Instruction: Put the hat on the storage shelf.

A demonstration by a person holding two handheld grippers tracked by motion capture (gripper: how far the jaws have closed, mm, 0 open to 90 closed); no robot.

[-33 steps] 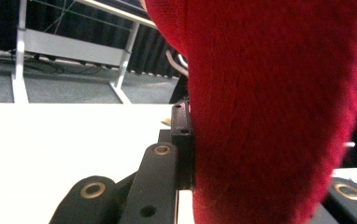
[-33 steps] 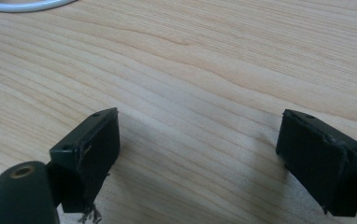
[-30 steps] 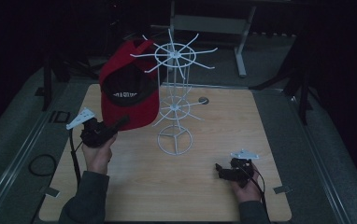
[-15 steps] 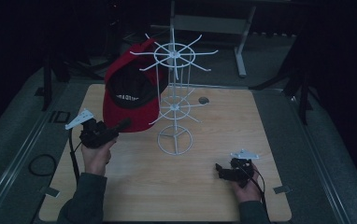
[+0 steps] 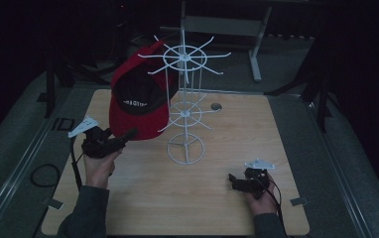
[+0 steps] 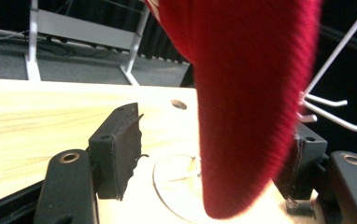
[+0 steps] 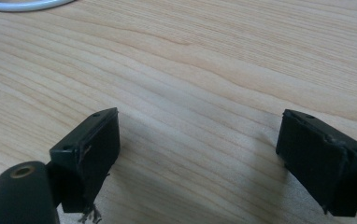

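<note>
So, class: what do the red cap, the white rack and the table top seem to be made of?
Red cap: woven cloth, matte; fine ribbed weave shows.
White rack: thin wire, probably metal with a smooth white coat.
Table top: pale wood or wood-look laminate; grain lines, slight sheen.

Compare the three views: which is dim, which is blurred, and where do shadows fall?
High view: dim, dark surroundings, the table lit. Left gripper view: the red cap looms close and soft between the open left claw. Right gripper view: bright wood grain, soft shadows under the open right claw.
</note>
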